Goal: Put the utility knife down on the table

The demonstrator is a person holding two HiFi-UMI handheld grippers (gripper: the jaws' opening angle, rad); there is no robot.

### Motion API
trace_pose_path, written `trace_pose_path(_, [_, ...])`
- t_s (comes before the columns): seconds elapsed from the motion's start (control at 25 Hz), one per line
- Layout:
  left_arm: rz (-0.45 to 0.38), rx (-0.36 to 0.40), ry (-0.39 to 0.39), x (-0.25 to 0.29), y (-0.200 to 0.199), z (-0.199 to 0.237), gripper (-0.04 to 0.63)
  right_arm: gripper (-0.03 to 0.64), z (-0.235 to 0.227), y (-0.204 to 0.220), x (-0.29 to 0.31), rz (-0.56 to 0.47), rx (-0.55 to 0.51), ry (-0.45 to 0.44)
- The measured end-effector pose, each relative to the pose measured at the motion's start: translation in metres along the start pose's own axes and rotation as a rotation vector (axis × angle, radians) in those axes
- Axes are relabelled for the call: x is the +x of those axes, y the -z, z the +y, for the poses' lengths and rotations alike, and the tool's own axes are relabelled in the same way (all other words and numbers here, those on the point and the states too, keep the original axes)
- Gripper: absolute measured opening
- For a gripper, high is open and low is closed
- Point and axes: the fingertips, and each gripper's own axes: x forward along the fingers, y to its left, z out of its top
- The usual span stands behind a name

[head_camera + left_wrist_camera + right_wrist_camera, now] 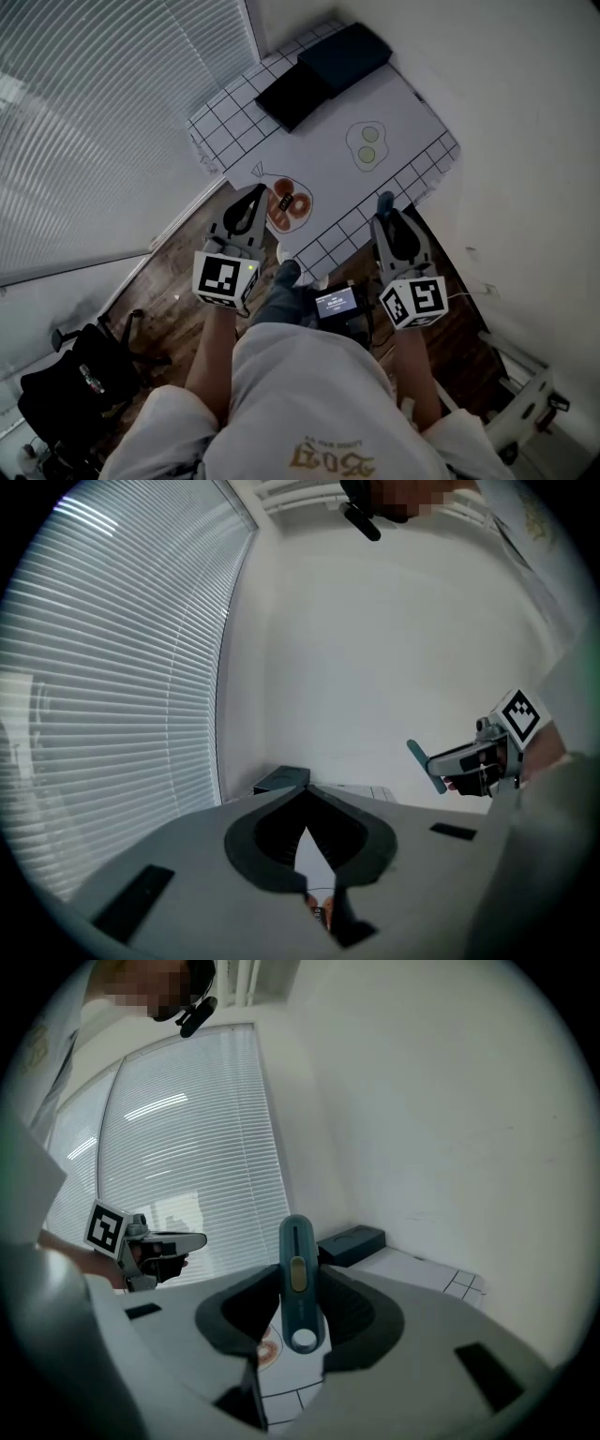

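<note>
My right gripper (385,212) is shut on a teal utility knife (384,200) with a yellow slider. It holds the knife over the near edge of the white, grid-printed table (328,164). In the right gripper view the knife (296,1241) stands upright between the jaws of the right gripper (298,1285), blade end hidden below. My left gripper (254,194) hovers at the table's near left corner. Its jaws meet at the tips with nothing in them in the left gripper view (306,795). The same view also shows the right gripper (427,761) carrying the knife (419,755).
Two dark boxes (345,54) (293,94) lie at the table's far end. Printed pictures of doughnuts (289,204) and eggs (366,145) mark the cloth. Window blinds (94,122) line the left, a white wall the right. A black chair (66,375) stands on the wooden floor.
</note>
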Motion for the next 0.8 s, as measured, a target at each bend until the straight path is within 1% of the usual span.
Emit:
trace_pose_path(0.12, [0.027,-0.004,0.007,0.009,0.012,0.006,0.008,0.138,-0.004,0.008,0.011,0.031,-0.005,-0.005])
trace_pose_path(0.48, [0.072,-0.036,0.033,0.022,0.036,0.013,0.008,0.138,-0.003,0.029,0.036,0.091,-0.007,-0.013])
trace_pose_path(0.8, [0.105,-0.038,0.055,0.03,0.054,0.018,0.008,0.138,0.004,0.051,0.049,0.132,0.019,-0.024])
